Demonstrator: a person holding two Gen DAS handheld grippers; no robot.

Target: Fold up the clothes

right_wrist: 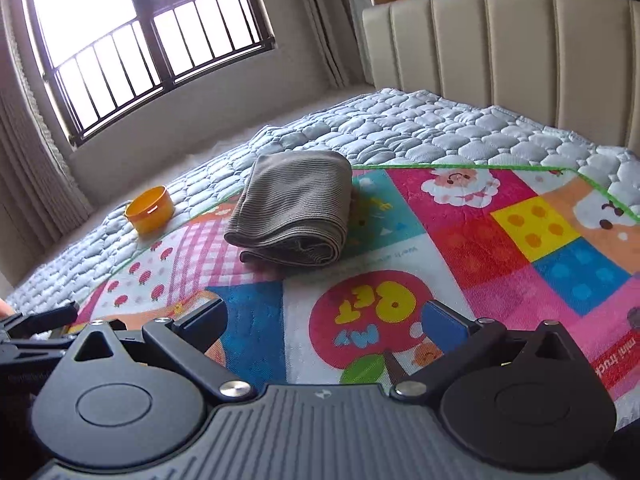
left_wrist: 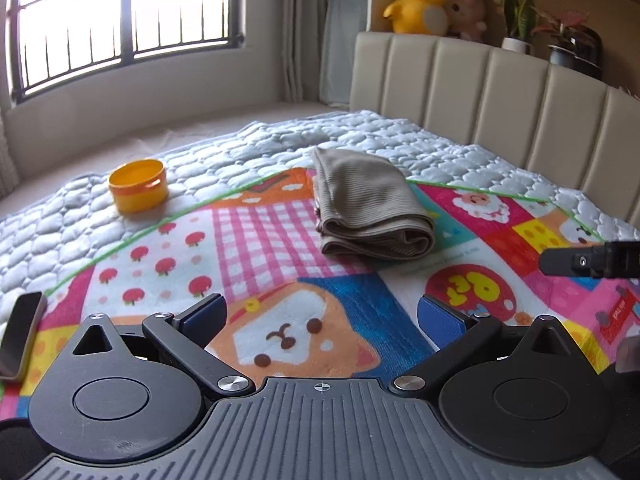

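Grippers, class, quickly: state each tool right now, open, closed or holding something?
Left tool: open, empty, short of the folded cloth.
Right tool: open, empty, nothing between its fingers.

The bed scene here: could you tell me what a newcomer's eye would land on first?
Probably the bright cartoon patchwork blanket spread over the pale quilt, with a folded taupe garment lying at its middle. Next, the orange tub on the quilt to its left, and the yellow duck plush above the headboard.
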